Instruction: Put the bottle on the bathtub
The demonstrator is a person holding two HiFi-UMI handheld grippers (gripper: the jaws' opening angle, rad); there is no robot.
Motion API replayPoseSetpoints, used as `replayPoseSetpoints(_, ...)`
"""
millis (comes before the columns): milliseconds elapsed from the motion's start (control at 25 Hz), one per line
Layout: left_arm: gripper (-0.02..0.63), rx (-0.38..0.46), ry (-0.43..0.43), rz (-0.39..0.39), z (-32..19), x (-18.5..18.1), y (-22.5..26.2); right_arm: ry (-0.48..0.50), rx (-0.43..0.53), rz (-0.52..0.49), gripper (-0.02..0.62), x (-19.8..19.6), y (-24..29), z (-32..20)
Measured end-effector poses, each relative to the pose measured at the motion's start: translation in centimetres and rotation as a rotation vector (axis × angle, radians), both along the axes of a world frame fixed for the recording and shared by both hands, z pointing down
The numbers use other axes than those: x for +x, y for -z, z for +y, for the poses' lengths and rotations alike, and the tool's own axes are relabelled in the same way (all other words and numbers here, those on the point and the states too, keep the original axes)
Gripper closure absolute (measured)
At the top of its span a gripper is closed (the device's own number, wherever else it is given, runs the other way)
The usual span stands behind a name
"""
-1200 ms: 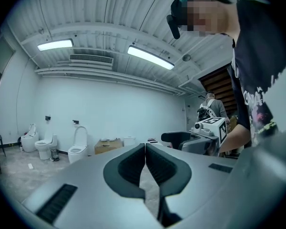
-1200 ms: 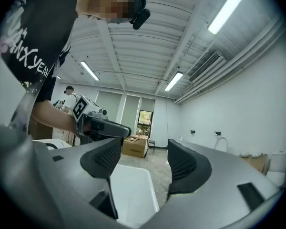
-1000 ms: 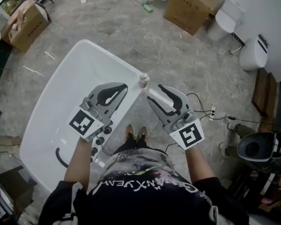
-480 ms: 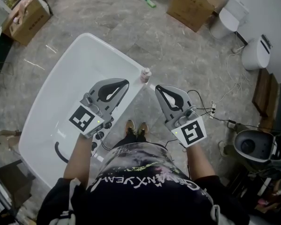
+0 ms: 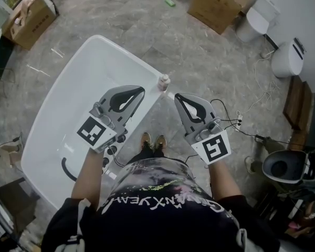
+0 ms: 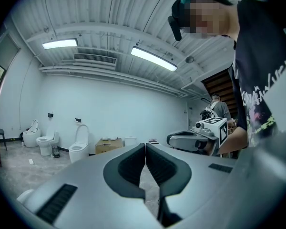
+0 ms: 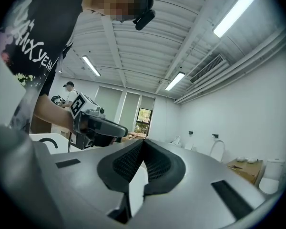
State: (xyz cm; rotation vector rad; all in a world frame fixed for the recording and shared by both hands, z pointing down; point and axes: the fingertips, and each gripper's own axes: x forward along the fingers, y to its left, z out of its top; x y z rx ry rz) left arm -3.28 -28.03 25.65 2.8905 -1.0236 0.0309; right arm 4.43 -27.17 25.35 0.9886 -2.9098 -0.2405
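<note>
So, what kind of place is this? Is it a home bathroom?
Probably not; it looks like a storeroom or showroom for bathroom fittings. A white bathtub stands free on the floor, several toilets stand about, and cardboard boxes sit nearby.

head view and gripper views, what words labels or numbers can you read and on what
"NXYEAH" on the person's black shirt; the letters before it are unclear.
Cardboard box: print too small to read.
Bottle: no readable label.
Marker cubes on left gripper and right gripper: square patterns, no words.
</note>
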Motion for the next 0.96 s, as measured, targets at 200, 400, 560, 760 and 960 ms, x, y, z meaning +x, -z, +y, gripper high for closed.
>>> replayPoseSetpoints(200, 0.585, 0.000, 0.002, 0.003, 0.2, 0.0, -0.1, 0.019, -0.001, 0.004, 0.597, -0.3, -0.2, 0.5)
replayPoseSetpoints(400, 0.585, 0.000, 0.003, 0.001, 0.5, -0.4, -0.2, 0.029, -0.004, 0.007, 0.597, -0.9, -0.3, 0.9)
replayPoseSetpoints(560, 0.585, -0.003, 0.007, 0.001, 0.5, -0.5, -0.3, 0.031, -0.005, 0.003, 0.597, -0.9, -0.4, 1.0)
replayPoseSetpoints(760, 0.586, 0.001, 0.004, -0.001, 0.3, -0.3, -0.2, 0.035, -0.004, 0.002, 0.597, -0.8, -0.4, 0.8)
replayPoseSetpoints(960, 0.585, 0.000, 0.003, 0.001, -0.1, -0.7, -0.2, 0.038, -0.008, 0.011, 0.597, -1.2, -0.6, 0.4)
